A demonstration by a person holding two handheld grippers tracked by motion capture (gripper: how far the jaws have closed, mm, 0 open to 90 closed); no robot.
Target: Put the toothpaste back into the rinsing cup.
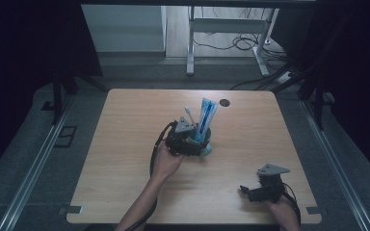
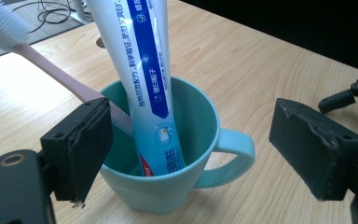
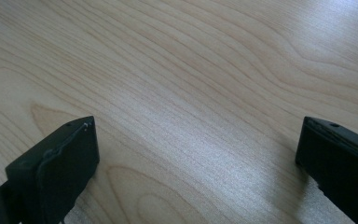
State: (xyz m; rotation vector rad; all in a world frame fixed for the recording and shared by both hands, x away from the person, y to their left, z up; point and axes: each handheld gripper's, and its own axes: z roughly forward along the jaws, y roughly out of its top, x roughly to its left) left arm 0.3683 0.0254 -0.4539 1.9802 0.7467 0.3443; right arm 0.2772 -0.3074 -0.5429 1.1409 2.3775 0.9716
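Standing near the table centre, the teal cup holds a toothpaste tube and a pink toothbrush, its handle at three o'clock in the left gripper view. The left gripper is spread around it, pinching nothing. The right gripper, at five o'clock, gapes over bare wood. The cup looks light, rigid and slick; the rim wall likely gives the surest hold.

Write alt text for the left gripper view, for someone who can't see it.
A teal mug on a wooden table holds a blue-and-white toothpaste tube and a pink toothbrush. The left hand-held gripper faces it, jaws open either side of the mug, its handle pointing right.
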